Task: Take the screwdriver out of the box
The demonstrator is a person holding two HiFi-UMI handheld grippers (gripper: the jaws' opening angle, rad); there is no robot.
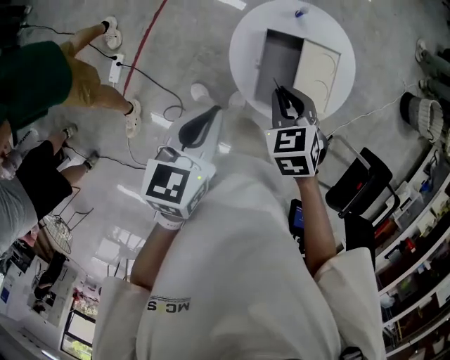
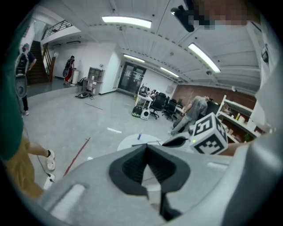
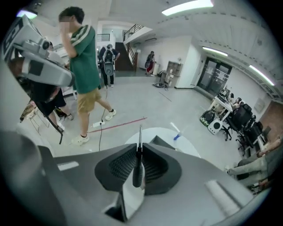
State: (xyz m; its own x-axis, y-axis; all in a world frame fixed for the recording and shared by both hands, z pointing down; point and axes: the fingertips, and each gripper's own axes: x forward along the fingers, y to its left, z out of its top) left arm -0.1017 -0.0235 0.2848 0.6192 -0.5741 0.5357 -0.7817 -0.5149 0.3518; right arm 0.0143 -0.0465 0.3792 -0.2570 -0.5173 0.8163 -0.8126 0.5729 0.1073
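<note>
My right gripper (image 1: 285, 98) (image 3: 139, 152) is shut on the screwdriver (image 3: 138, 170). Its black handle sits between the jaws and its thin metal shaft (image 3: 140, 134) sticks out past the tips. It is held above the near edge of a round white table (image 1: 242, 42). On that table lies the open box (image 1: 280, 60), grey inside with a cream lid folded out to the right. My left gripper (image 1: 204, 119) (image 2: 147, 148) is shut with nothing in it, left of the table and apart from the box.
A small blue object (image 1: 299, 13) lies at the table's far side. A person in a green shirt (image 3: 84, 66) stands to the left by a power strip and cable (image 1: 116, 67). A red floor line (image 1: 144, 42), a black chair (image 1: 358, 183) and shelves at right.
</note>
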